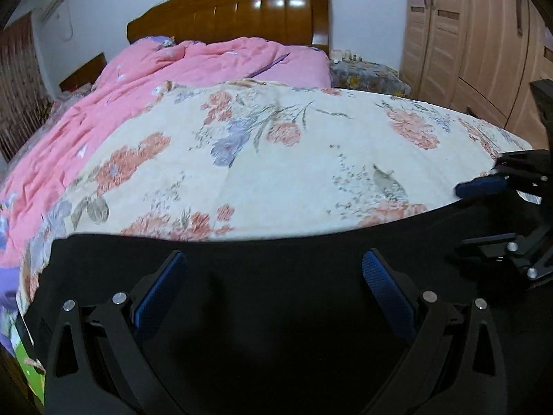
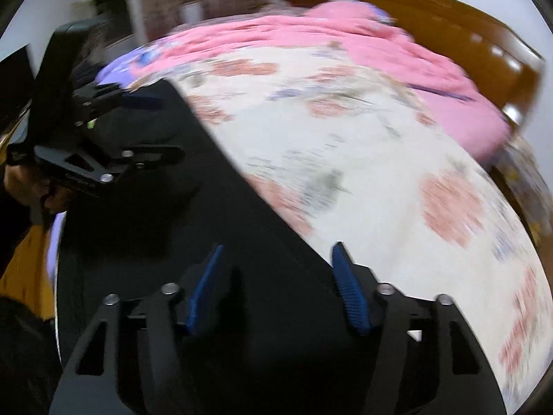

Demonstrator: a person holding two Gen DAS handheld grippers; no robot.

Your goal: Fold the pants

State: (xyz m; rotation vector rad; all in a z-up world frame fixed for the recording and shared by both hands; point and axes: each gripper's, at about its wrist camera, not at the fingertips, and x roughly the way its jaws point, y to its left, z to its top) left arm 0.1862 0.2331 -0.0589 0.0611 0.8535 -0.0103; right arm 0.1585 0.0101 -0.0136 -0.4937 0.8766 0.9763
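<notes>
Pants (image 1: 276, 276), black, lie flat on the floral sheet (image 1: 276, 173) at the near edge of the bed; their lower part is cut off by your view. Your left gripper (image 1: 274, 259) hangs over the pants, fingers spread wide. Your right gripper (image 2: 276, 252) also stands apart, straddling the pants' far edge; that view is motion-blurred

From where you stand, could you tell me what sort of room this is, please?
Most likely a home bedroom. There is a bed with a wooden headboard, a pink quilt and a floral sheet where the black pants lie, plus a wardrobe by the wall.
</notes>
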